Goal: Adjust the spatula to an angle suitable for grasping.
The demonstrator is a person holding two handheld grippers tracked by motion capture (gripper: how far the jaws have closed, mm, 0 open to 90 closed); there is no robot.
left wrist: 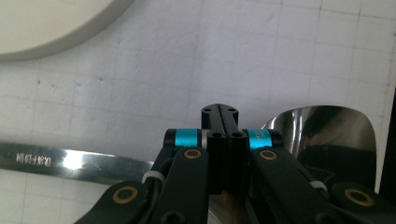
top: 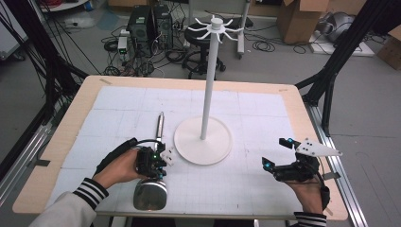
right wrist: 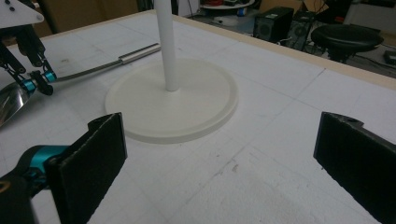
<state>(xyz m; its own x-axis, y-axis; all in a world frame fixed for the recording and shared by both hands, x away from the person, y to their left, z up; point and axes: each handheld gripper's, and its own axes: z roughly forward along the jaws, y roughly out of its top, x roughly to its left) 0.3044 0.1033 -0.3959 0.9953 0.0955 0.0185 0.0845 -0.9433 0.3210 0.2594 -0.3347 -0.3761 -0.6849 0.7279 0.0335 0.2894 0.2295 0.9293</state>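
**Colours on the table**

Steel spatula (top: 152, 182): shiny silver, mirror-like blade. Stand (top: 203, 140): off-white base and pole. Mat (top: 250, 118): white with faint grey grid. Table (top: 75, 113) edge: pale wood. Left gripper (left wrist: 219, 112) and right gripper (top: 276, 153): black with turquoise bands, brass rivets. Sleeve (top: 87, 191): black-and-white stripes.

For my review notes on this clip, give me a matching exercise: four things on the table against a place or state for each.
1. left hand-held gripper
2. right hand-held gripper
3. metal spatula
4. white stand

a. upright at the table's middle
b. jaws wide apart, nothing between them
c. lying flat, blade at the near edge
d. jaws shut, over the spatula's handle

Pairs: 1-d, 2-b, 3-c, 4-a
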